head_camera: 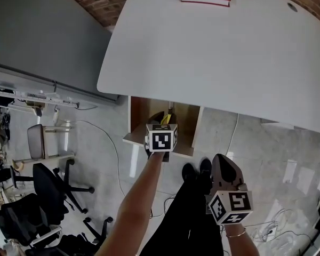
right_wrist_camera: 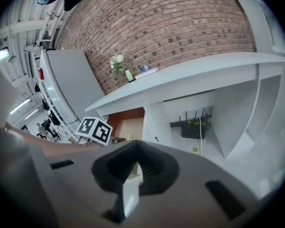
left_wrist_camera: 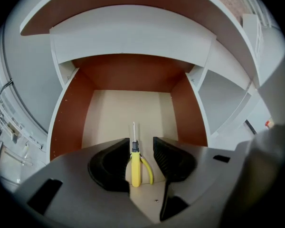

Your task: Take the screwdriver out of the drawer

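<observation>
From my seat, the left gripper (left_wrist_camera: 143, 144) is reaching into the open drawer (left_wrist_camera: 69, 113) under the white bench (head_camera: 213, 52), and its fingers (left_wrist_camera: 168, 158) stand apart with the screwdriver (left_wrist_camera: 134, 158) between them. The screwdriver lies flat on the drawer floor, yellow handle toward me and shaft pointing at the back wall. It sits nearer my left finger than my right, so I judge the grasp isn't made yet. What worries me most is the curved yellow grip touching the handle on its right, pliers (left_wrist_camera: 147, 167) by the look of it. If I close where I am, the right finger could catch that grip too, and I'd either lift both tools or clamp on an uneven bundle that slips. Because the handle is off-centre, closing may also push it sideways and roll it instead of pinching it, since a round handle on a smooth floor will want to turn. If I go lower to get under it, I could drive the fingertips into the drawer floor. On the way out, the bench edge hangs close above the drawer in the head view, and lifting too soon could knock the marker cube against it. The right gripper (right_wrist_camera: 135, 167) hangs well apart by my leg with its fingers together on nothing, so it can't steady the drawer if that shifts.
</observation>
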`<control>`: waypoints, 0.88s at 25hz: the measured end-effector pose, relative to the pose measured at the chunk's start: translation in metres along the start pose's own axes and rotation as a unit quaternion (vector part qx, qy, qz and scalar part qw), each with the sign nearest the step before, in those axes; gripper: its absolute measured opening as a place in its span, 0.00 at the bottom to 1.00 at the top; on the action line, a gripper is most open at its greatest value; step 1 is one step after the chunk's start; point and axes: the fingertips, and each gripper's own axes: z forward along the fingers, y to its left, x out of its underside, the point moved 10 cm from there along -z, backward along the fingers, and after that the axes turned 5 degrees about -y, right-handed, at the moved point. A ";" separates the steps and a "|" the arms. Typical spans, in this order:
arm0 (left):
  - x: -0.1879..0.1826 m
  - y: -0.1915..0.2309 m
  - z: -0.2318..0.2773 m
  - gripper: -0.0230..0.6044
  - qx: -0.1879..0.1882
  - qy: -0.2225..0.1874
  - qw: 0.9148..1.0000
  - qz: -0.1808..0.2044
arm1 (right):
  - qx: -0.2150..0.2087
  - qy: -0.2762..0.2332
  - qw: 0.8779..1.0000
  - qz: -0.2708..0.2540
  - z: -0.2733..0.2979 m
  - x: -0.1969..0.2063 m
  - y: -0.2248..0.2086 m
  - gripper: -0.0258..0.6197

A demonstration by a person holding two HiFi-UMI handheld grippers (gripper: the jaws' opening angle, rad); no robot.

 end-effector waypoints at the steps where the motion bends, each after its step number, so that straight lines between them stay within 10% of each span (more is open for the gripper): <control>1: 0.001 0.000 0.004 0.27 -0.001 0.003 1.000 0.000 | -0.001 0.001 1.000 -0.001 0.000 0.001 0.001 0.04; 22: 0.016 0.006 0.062 0.23 -0.026 0.104 0.994 0.009 | 0.009 0.033 0.999 -0.016 0.020 0.023 -0.020 0.04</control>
